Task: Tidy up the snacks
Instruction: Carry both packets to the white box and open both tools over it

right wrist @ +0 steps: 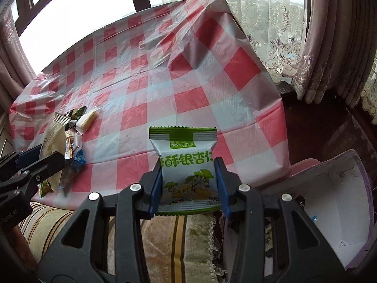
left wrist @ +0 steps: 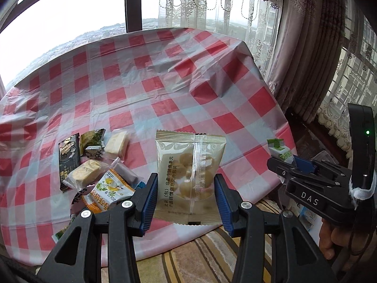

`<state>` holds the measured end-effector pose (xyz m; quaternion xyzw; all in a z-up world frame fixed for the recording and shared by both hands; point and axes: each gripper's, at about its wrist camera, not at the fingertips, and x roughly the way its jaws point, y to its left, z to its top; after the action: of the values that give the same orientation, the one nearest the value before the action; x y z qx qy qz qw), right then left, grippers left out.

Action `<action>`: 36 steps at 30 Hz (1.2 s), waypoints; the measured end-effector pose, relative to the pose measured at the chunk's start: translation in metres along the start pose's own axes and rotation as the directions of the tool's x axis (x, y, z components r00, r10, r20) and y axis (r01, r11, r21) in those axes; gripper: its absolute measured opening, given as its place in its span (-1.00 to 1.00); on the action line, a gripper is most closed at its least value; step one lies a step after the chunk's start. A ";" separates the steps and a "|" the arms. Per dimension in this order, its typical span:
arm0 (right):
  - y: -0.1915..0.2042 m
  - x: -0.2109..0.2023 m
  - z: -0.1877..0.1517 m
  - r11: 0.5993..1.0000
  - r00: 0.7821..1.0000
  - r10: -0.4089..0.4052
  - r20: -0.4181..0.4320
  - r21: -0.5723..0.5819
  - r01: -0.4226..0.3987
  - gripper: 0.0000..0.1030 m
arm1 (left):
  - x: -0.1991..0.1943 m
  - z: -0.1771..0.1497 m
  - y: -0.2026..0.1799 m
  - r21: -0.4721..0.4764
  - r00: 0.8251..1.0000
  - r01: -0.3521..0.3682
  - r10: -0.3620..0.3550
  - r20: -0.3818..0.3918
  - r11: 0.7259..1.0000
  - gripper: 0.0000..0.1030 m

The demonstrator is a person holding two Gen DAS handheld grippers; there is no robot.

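My left gripper (left wrist: 186,188) is shut on a beige see-through snack packet (left wrist: 189,176) with round pieces inside, held upright above the table's near edge. My right gripper (right wrist: 188,186) is shut on a green-and-white snack packet (right wrist: 186,165), held upright off the table's right front corner; it also shows at the right of the left wrist view (left wrist: 281,152). A pile of several small snack packets (left wrist: 94,165) lies on the red-and-white checked tablecloth (left wrist: 165,82) at the near left. The left gripper and its packet show at the left of the right wrist view (right wrist: 53,141).
A white box with a lilac rim (right wrist: 329,200) stands open at the lower right, below the table. A striped cloth (right wrist: 165,235) lies beneath the grippers. Curtains (left wrist: 306,59) and a window (left wrist: 59,23) are behind the table.
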<state>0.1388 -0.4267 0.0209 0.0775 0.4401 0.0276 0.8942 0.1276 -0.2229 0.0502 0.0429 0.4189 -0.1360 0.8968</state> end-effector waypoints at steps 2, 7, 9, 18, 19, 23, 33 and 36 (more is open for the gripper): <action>-0.016 -0.002 -0.007 1.000 1.000 -0.017 -0.008 0.023 0.017 -0.14 | 0.004 -0.001 -0.015 0.020 0.999 0.034 -0.034 -0.019 0.999 -0.08; -0.058 -0.009 -0.024 0.994 0.997 -0.066 -0.029 0.087 0.068 -0.14 | 0.014 -0.002 -0.051 0.067 0.992 0.112 -0.108 -0.070 0.991 -0.08; -0.076 -0.013 -0.031 0.990 0.996 -0.087 -0.038 0.112 0.090 -0.13 | 0.017 -0.003 -0.063 0.079 0.987 0.143 -0.135 -0.091 0.987 -0.08; -0.144 -0.039 -0.044 0.958 0.983 -0.181 -0.043 0.220 0.186 -0.12 | 0.022 -0.010 -0.118 0.153 0.955 0.272 -0.247 -0.162 0.950 -0.08; -0.148 -0.042 -0.044 0.955 0.981 -0.189 -0.040 0.225 0.193 -0.12 | 0.021 -0.011 -0.124 0.159 0.950 0.288 -0.262 -0.169 0.944 -0.08; -0.163 -0.048 -0.042 0.942 0.973 -0.227 -0.036 0.246 0.229 -0.08 | 0.018 -0.017 -0.149 0.207 0.927 0.356 -0.316 -0.203 0.911 -0.07; -0.173 -0.051 -0.037 0.928 0.963 -0.268 -0.034 0.259 0.267 0.56 | 0.020 -0.027 -0.170 0.207 0.870 0.464 -0.399 -0.289 0.861 0.02; -0.170 -0.049 -0.037 0.934 0.966 -0.255 -0.037 0.251 0.256 0.56 | 0.021 -0.027 -0.166 0.193 0.872 0.460 -0.399 -0.285 0.867 0.02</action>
<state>0.0766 -0.5957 0.0092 0.1333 0.4481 -0.1451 0.8720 0.0742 -0.3811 0.0233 0.0786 0.5002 -0.3799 0.7741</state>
